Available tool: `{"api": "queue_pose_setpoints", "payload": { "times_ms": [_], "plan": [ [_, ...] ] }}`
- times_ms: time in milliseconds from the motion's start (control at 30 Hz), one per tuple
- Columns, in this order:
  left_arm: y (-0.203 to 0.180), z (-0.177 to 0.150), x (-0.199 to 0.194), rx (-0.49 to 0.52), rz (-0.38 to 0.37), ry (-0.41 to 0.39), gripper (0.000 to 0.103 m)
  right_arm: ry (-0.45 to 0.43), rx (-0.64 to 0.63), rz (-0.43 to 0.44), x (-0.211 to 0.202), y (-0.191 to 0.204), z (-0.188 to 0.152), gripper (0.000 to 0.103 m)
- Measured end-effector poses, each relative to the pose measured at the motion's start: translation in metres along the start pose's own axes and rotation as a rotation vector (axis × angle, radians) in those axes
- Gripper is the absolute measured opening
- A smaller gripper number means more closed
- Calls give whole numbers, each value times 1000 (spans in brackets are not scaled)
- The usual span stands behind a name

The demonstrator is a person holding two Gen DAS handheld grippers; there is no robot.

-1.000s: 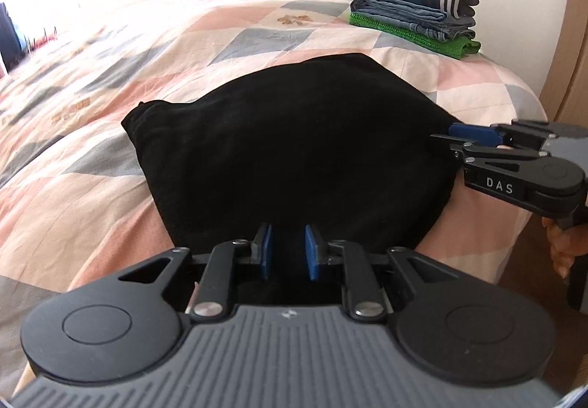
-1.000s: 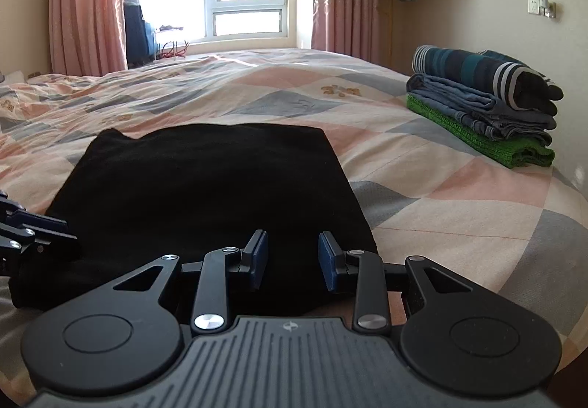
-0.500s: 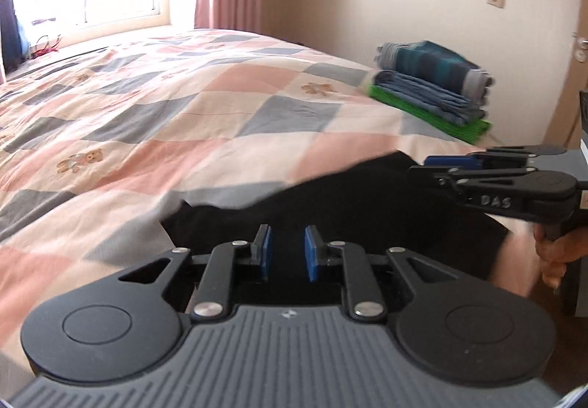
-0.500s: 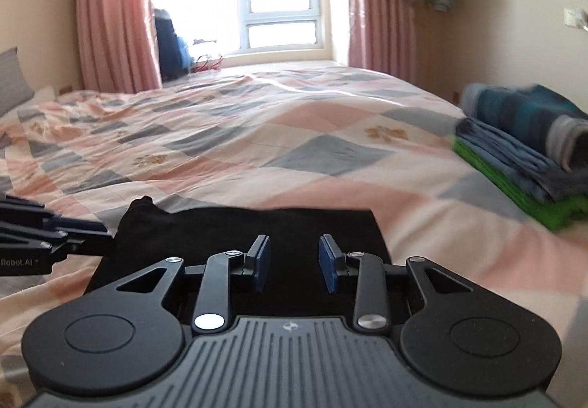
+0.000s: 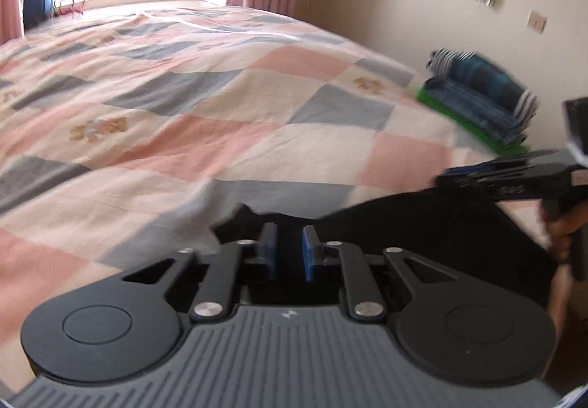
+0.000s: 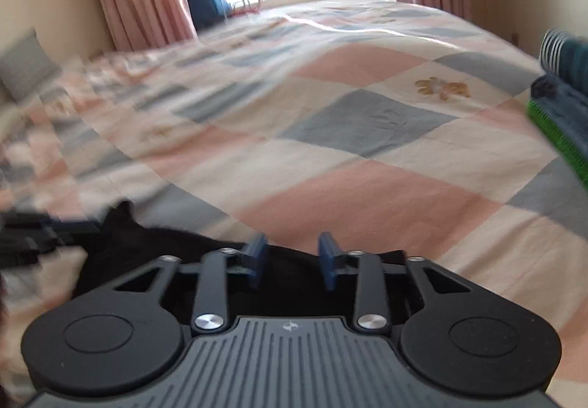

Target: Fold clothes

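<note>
A black garment (image 5: pixel 422 235) is held up just above the patchwork quilt, stretched between my two grippers. My left gripper (image 5: pixel 289 235) is shut on its edge, and dark cloth fills the narrow gap between the blue pads. In the left wrist view the cloth's top edge rises to the tips of my right gripper (image 5: pixel 452 174), held by a hand (image 5: pixel 562 231). In its own view the right gripper (image 6: pixel 292 246) is shut on the black garment (image 6: pixel 147 253). The left gripper (image 6: pixel 47 235) shows blurred at the far left by a cloth corner.
The quilted bed (image 5: pixel 220 96) stretches ahead to a window and pink curtains. A stack of folded clothes (image 5: pixel 477 103) on a green towel lies by the right wall, also at the right edge (image 6: pixel 562 96). A grey pillow (image 6: pixel 25 66) lies far left.
Both grippers have risen and tilted up with the garment. It lay flat and spread on the quilt; now only a strip shows at the fingertips, and much more bed is in view.
</note>
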State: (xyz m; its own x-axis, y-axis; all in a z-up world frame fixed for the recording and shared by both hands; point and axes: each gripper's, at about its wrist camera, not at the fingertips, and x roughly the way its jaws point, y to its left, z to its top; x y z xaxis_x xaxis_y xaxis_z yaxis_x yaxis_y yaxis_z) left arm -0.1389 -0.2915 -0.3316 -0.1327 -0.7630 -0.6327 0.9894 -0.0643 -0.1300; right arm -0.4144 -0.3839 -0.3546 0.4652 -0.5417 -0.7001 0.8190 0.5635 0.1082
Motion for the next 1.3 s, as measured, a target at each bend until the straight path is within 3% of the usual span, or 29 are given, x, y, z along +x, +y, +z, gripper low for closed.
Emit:
{"api": "queue_pose_setpoints", "payload": {
  "times_ms": [33, 67, 100, 167, 233, 367, 467, 567, 733, 867, 933, 1000, 1133, 1233, 1300],
  "plan": [
    [6, 2, 3, -8, 23, 7, 13, 9, 5, -54, 4, -4, -2, 27],
    [12, 4, 2, -25, 36, 8, 23, 17, 34, -121, 7, -13, -2, 8],
    [19, 7, 0, -43, 46, 6, 25, 16, 66, -162, 7, -21, -2, 0],
    [33, 11, -8, -80, 75, -10, 19, -10, 132, -180, -2, -35, -2, 17],
    [47, 11, -18, -162, 30, -15, 19, -61, 176, -119, -21, -39, -4, 17],
    [69, 1, -19, -380, -150, 49, 22, -140, 216, 35, -53, -21, -14, 21],
    [83, -11, 2, -554, -238, 127, 27, -176, 225, 97, -71, 3, -29, 27],
    [87, -14, 18, -629, -265, 125, 30, -166, 146, 112, -80, 40, -58, 29],
    [62, 1, 21, -436, -151, 99, 30, -135, -9, 124, -92, 106, -109, 28],
    [54, 7, 16, -344, -118, 104, 31, -148, -106, -3, -100, 136, -145, 26],
    [56, 8, 10, -347, -123, 107, 29, -167, -89, 6, -108, 140, -143, 22],
    [56, 8, -9, -347, -148, 85, 20, -185, -73, 16, -116, 144, -141, 22],
    [35, -4, -55, -273, -231, 45, 20, -222, -41, 34, -132, 152, -137, 25],
    [4, -19, -69, -159, -264, 57, 20, -229, -79, 65, -120, 172, -145, 25],
    [-20, -31, -67, -45, -219, 71, 21, -207, -131, 46, -107, 187, -153, 23]
  ]
}}
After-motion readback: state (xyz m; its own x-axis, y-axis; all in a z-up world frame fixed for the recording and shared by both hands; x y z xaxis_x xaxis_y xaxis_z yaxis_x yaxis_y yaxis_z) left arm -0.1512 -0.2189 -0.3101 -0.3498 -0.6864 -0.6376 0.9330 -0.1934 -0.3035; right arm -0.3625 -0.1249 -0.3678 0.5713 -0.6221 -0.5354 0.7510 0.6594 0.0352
